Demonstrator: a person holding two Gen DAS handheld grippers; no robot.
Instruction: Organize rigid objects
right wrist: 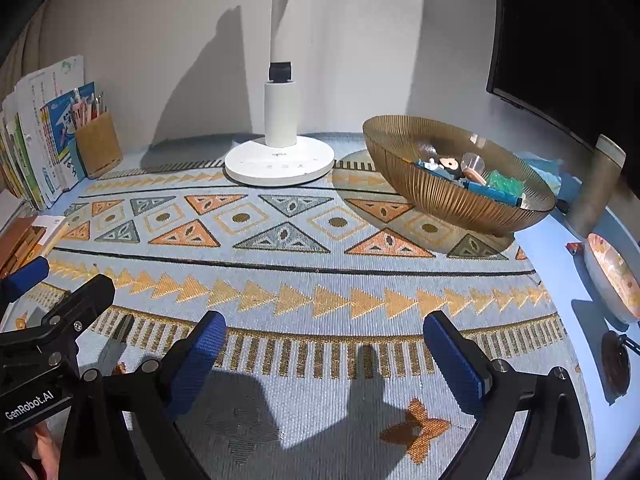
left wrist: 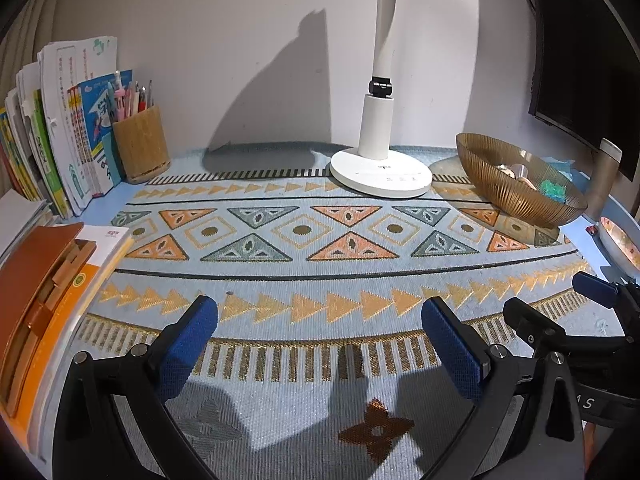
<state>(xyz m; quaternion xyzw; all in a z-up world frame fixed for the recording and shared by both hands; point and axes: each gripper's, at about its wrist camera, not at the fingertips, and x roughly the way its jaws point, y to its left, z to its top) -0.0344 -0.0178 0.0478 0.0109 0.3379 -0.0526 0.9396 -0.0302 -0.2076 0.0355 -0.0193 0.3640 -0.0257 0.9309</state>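
My left gripper [left wrist: 320, 320] is open and empty, low over the patterned mat [left wrist: 320, 240]. My right gripper [right wrist: 324, 336] is open and empty too, beside it on the right; part of it shows in the left wrist view [left wrist: 592, 292]. A ribbed amber glass bowl [right wrist: 440, 188] at the back right holds several small items, among them a teal pen-like stick [right wrist: 496, 194] and green pieces [right wrist: 506, 184]. It also shows in the left wrist view [left wrist: 512, 196]. A wooden pen cup [left wrist: 140, 144] with pens stands at the back left.
A white lamp base [left wrist: 380, 172] stands at the back middle. Upright books [left wrist: 60, 128] line the left wall, with a brown leather case [left wrist: 32, 280] on flat books in front. A monitor stand [right wrist: 596, 188], a small patterned dish [right wrist: 612, 276] and a small red item [right wrist: 574, 247] sit at the right.
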